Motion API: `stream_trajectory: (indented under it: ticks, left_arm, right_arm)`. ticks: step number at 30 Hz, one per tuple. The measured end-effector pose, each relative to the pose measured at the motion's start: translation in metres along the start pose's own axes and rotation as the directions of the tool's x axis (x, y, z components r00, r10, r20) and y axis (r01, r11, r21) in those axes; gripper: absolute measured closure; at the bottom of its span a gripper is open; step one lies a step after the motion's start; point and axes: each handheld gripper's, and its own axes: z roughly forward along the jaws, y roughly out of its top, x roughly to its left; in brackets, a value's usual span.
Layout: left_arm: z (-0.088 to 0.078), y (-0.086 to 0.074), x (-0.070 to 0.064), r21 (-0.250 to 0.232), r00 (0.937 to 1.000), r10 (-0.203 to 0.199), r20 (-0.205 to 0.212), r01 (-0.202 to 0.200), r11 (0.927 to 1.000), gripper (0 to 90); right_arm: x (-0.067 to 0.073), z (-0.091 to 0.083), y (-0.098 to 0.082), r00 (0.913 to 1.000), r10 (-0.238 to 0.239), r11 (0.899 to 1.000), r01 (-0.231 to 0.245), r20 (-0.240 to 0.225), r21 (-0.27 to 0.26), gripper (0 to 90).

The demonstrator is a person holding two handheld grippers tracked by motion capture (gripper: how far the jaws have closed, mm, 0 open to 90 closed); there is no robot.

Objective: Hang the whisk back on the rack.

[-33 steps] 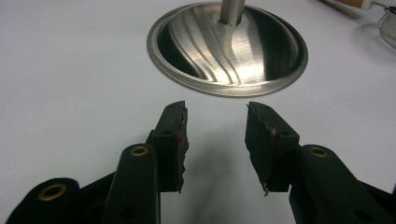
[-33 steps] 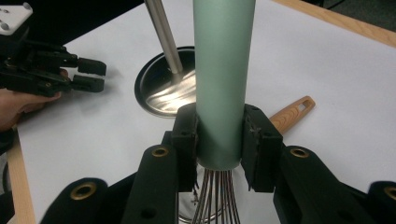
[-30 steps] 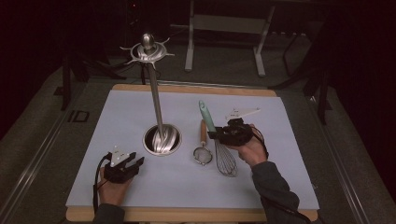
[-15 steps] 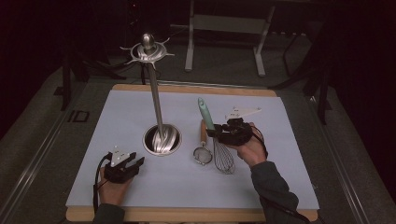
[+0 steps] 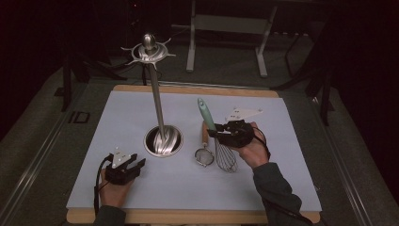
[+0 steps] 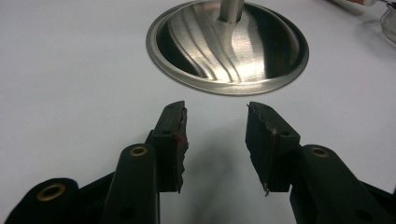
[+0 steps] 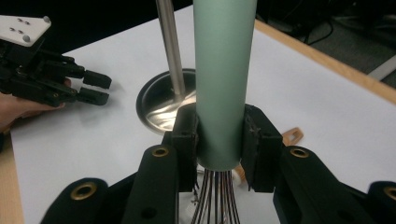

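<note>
Right gripper [image 5: 217, 133] I've got clamped on the green whisk handle [image 7: 223, 84], wires on pale blue mat [image 5: 122, 117] beside the small strainer [image 5: 204, 155] — left gripper [image 6: 215, 135] slack near steel stand base [image 6: 229, 46], wooden board [image 5: 188, 217], dark room, no writing legible.

The room is dark, with the light falling mainly on the table [image 5: 282, 217], a wooden board whose pale edge shows along the near and far sides. A white sheet [image 5: 127, 117] covers nearly all of its top. Around the table lies a grey carpeted floor [image 5: 42, 141], and a metal rail [image 5: 33, 162] runs along it on the left. Behind the table stands a light grey metal frame [image 5: 226, 23] on two legs, with dark stands [image 5: 70, 80] and cables [image 5: 301, 70] near it. The far wall is lost in shadow.
</note>
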Motion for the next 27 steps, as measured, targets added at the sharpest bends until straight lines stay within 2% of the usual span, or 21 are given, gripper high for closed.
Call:
stream_trajectory:
  ticks: [7,16,20,23,27]
  left_arm:
    - [0.000,0.000,0.000,0.000,1.0000,-0.003,0.000,0.003,1.0000,58.6]
    - [0.000,0.000,0.000,-0.001,1.0000,-0.005,0.001,0.005,1.0000,58.3]
    - [0.000,0.000,0.001,-0.003,1.0000,-0.007,0.001,0.007,1.0000,58.3]
    - [0.000,0.000,0.001,-0.003,0.9999,-0.011,0.001,0.011,0.9999,58.3]
    - [0.000,0.000,0.000,-0.003,1.0000,-0.001,-0.004,0.001,1.0000,58.2]
  right_arm:
    - [0.005,-0.005,0.010,0.9982,-0.057,0.998,0.058,0.019,-0.035,69.1]
    - [0.012,-0.011,0.024,0.9933,-0.112,0.987,0.114,0.029,-0.115,69.0]
    - [0.014,-0.011,0.027,0.9921,-0.122,0.985,0.125,0.028,-0.121,69.1]
    - [0.018,-0.011,0.033,0.9869,-0.157,0.979,0.161,0.037,-0.125,69.0]
    - [0.020,-0.010,0.038,0.9834,-0.178,0.974,0.181,0.036,-0.136,69.0]
